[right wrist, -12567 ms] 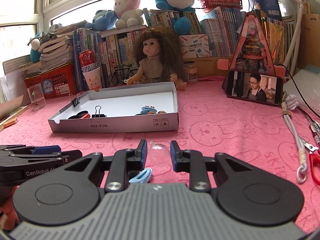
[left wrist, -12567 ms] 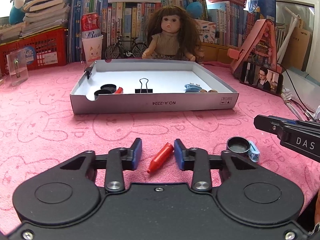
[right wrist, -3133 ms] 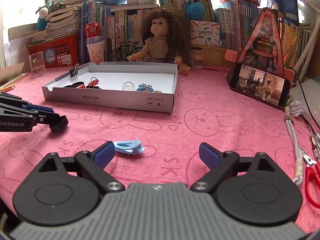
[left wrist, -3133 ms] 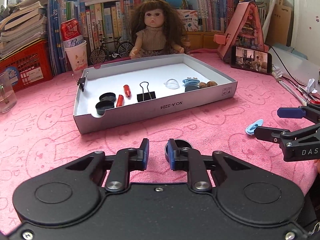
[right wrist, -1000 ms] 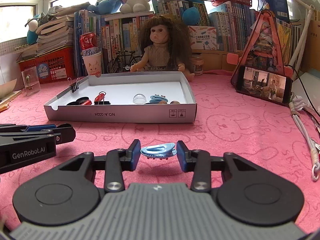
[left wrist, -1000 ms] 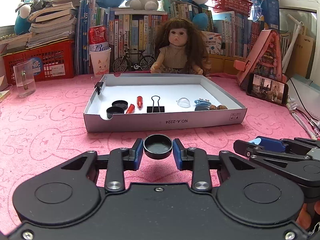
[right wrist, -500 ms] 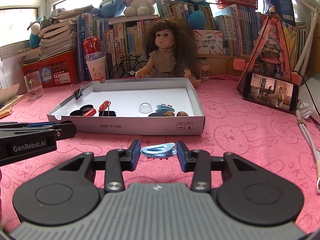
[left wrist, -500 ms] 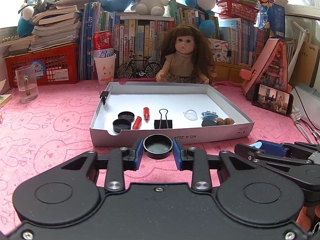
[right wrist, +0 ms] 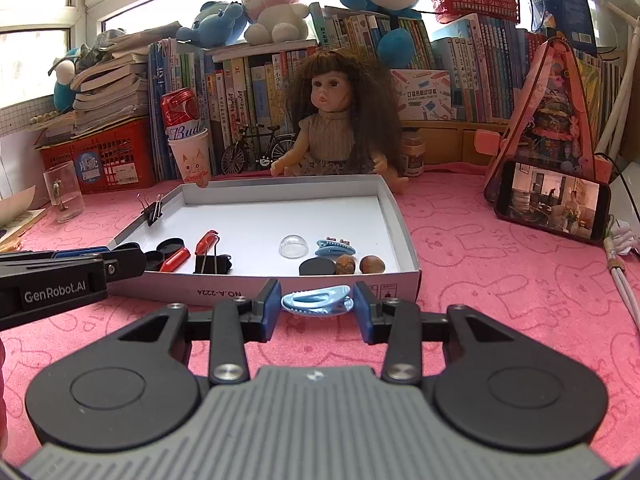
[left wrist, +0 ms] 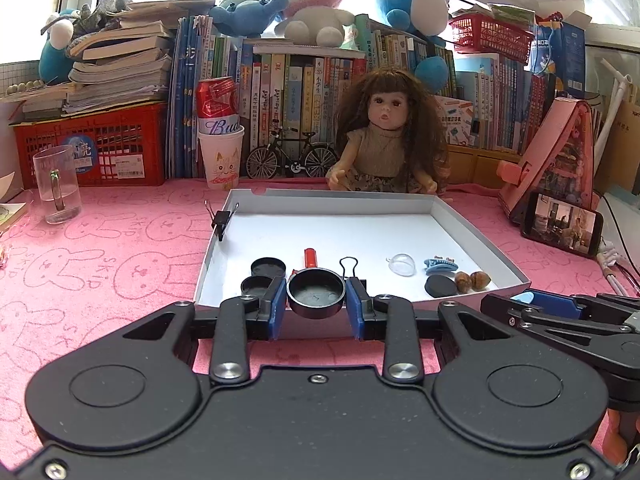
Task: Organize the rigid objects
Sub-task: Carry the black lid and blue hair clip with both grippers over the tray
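Note:
My left gripper (left wrist: 316, 299) is shut on a round black cap (left wrist: 316, 293), held in the air at the near wall of the white box (left wrist: 476, 236). My right gripper (right wrist: 317, 301) is shut on a light blue hair clip (right wrist: 316, 299), just short of the box's (right wrist: 396, 216) near right corner. In the box lie black caps (left wrist: 267, 267), a red crayon (left wrist: 310, 257), a black binder clip (right wrist: 212, 262), a clear dome (right wrist: 293, 245), a blue clip (right wrist: 335, 246), a black disc (right wrist: 317, 267) and two nuts (right wrist: 358, 265).
A doll (left wrist: 387, 136) sits right behind the box. A glass mug (left wrist: 58, 184) stands at the left, a phone (right wrist: 552, 200) on a stand at the right, white cables (right wrist: 624, 276) at the far right. Books and a cup with a can (left wrist: 219, 140) line the back.
Both grippers have moved toward the box and risen a little with their objects; the box now looks larger and closer in both views.

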A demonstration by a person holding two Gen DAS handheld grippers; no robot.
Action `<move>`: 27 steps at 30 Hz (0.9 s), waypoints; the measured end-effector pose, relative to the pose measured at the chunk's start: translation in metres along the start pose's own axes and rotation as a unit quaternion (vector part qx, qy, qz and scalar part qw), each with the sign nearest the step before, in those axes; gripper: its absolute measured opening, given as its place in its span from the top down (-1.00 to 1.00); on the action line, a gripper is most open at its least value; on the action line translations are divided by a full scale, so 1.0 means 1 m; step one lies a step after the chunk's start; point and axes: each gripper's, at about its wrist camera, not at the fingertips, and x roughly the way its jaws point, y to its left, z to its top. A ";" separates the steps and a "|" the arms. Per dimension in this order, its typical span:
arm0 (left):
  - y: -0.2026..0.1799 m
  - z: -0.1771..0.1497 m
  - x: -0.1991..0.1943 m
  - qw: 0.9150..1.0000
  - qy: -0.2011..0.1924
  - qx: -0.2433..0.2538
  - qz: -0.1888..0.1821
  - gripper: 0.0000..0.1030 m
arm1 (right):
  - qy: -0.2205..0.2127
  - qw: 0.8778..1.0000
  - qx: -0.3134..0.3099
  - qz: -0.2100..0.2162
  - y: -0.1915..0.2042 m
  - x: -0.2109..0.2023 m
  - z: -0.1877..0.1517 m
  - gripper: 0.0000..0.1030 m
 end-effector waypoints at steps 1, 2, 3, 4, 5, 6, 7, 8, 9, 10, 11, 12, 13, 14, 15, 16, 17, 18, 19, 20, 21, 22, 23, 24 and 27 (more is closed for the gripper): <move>0.001 0.002 0.002 1.000 -0.001 -0.002 0.000 0.42 | 0.000 1.000 0.000 -0.001 0.000 0.002 0.001 0.14; 0.003 0.003 0.003 1.000 -0.002 -0.005 0.000 0.42 | 0.000 1.000 0.000 -0.001 0.000 0.004 0.002 0.14; 0.004 0.006 0.006 1.000 -0.002 -0.008 0.000 0.42 | 0.000 1.000 0.000 -0.002 0.000 0.005 0.004 0.14; 0.005 0.007 0.008 1.000 -0.002 -0.009 0.000 0.42 | 0.000 1.000 0.000 -0.003 0.000 0.008 0.005 0.14; 0.006 0.009 0.010 1.000 -0.003 -0.011 0.000 0.42 | 0.000 1.000 0.001 -0.004 -0.001 0.009 0.006 0.14; 0.007 0.010 0.012 1.000 -0.004 -0.012 0.001 0.42 | 0.000 1.000 0.002 -0.004 -0.001 0.011 0.008 0.14; 0.008 0.011 0.014 1.000 -0.005 -0.012 0.001 0.42 | -0.001 1.000 0.002 -0.006 -0.001 0.013 0.009 0.14; 0.009 0.012 0.016 1.000 -0.005 -0.014 0.002 0.42 | -0.001 1.000 0.003 -0.007 -0.002 0.015 0.010 0.14; 0.010 0.014 0.018 1.000 -0.005 -0.016 0.002 0.42 | -0.001 1.000 0.004 -0.007 -0.002 0.017 0.011 0.14; 0.011 0.015 0.020 1.000 -0.006 -0.018 0.001 0.42 | -0.001 1.000 0.004 -0.008 -0.002 0.019 0.013 0.14; 0.012 0.016 0.022 1.000 -0.007 -0.020 0.001 0.42 | 0.000 1.000 0.004 -0.008 -0.002 0.021 0.014 0.14; 0.013 0.018 0.024 1.000 -0.008 -0.021 0.000 0.42 | 0.000 1.000 0.004 -0.009 -0.003 0.024 0.016 0.14; 0.014 0.020 0.027 1.000 -0.009 -0.022 -0.001 0.42 | 0.000 1.000 0.004 -0.009 -0.003 0.026 0.017 0.14; 0.016 0.022 0.030 1.000 -0.009 -0.024 -0.002 0.42 | 0.001 1.000 0.005 -0.008 -0.003 0.029 0.018 0.14; 0.017 0.025 0.033 1.000 -0.009 -0.026 -0.002 0.42 | 0.002 1.000 0.006 -0.008 -0.004 0.032 0.020 0.14; 0.019 0.027 0.036 1.000 -0.009 -0.028 -0.003 0.42 | 0.004 1.000 0.008 -0.008 -0.005 0.035 0.022 0.14; 0.020 0.030 0.040 1.000 -0.009 -0.029 -0.003 0.42 | 0.006 1.000 0.012 -0.004 -0.007 0.039 0.025 0.14; 0.022 0.033 0.043 0.999 -0.008 -0.031 -0.003 0.42 | 0.007 1.000 0.018 0.000 -0.009 0.041 0.027 0.14; 0.024 0.035 0.046 0.999 -0.005 -0.033 -0.004 0.42 | 0.008 1.000 0.026 0.006 -0.012 0.044 0.029 0.14; 0.026 0.038 0.050 0.999 -0.001 -0.036 -0.006 0.42 | 0.007 0.999 0.033 0.012 -0.016 0.047 0.032 0.14; 0.028 0.040 0.054 0.999 0.002 -0.040 -0.009 0.42 | 0.007 0.999 0.039 0.014 -0.019 0.049 0.035 0.14; 0.030 0.042 0.057 0.999 0.005 -0.043 -0.012 0.42 | 0.006 0.999 0.043 0.016 -0.022 0.051 0.038 0.14; 0.032 0.044 0.062 0.999 0.009 -0.045 -0.014 0.42 | 0.005 0.999 0.046 0.017 -0.025 0.053 0.041 0.14; 0.034 0.045 0.065 0.999 0.010 -0.047 -0.015 0.42 | 0.005 0.999 0.048 0.018 -0.027 0.055 0.044 0.14; 0.040 0.051 0.079 0.998 0.023 -0.061 -0.019 0.42 | 0.015 0.998 0.059 0.026 -0.034 0.064 0.050 0.14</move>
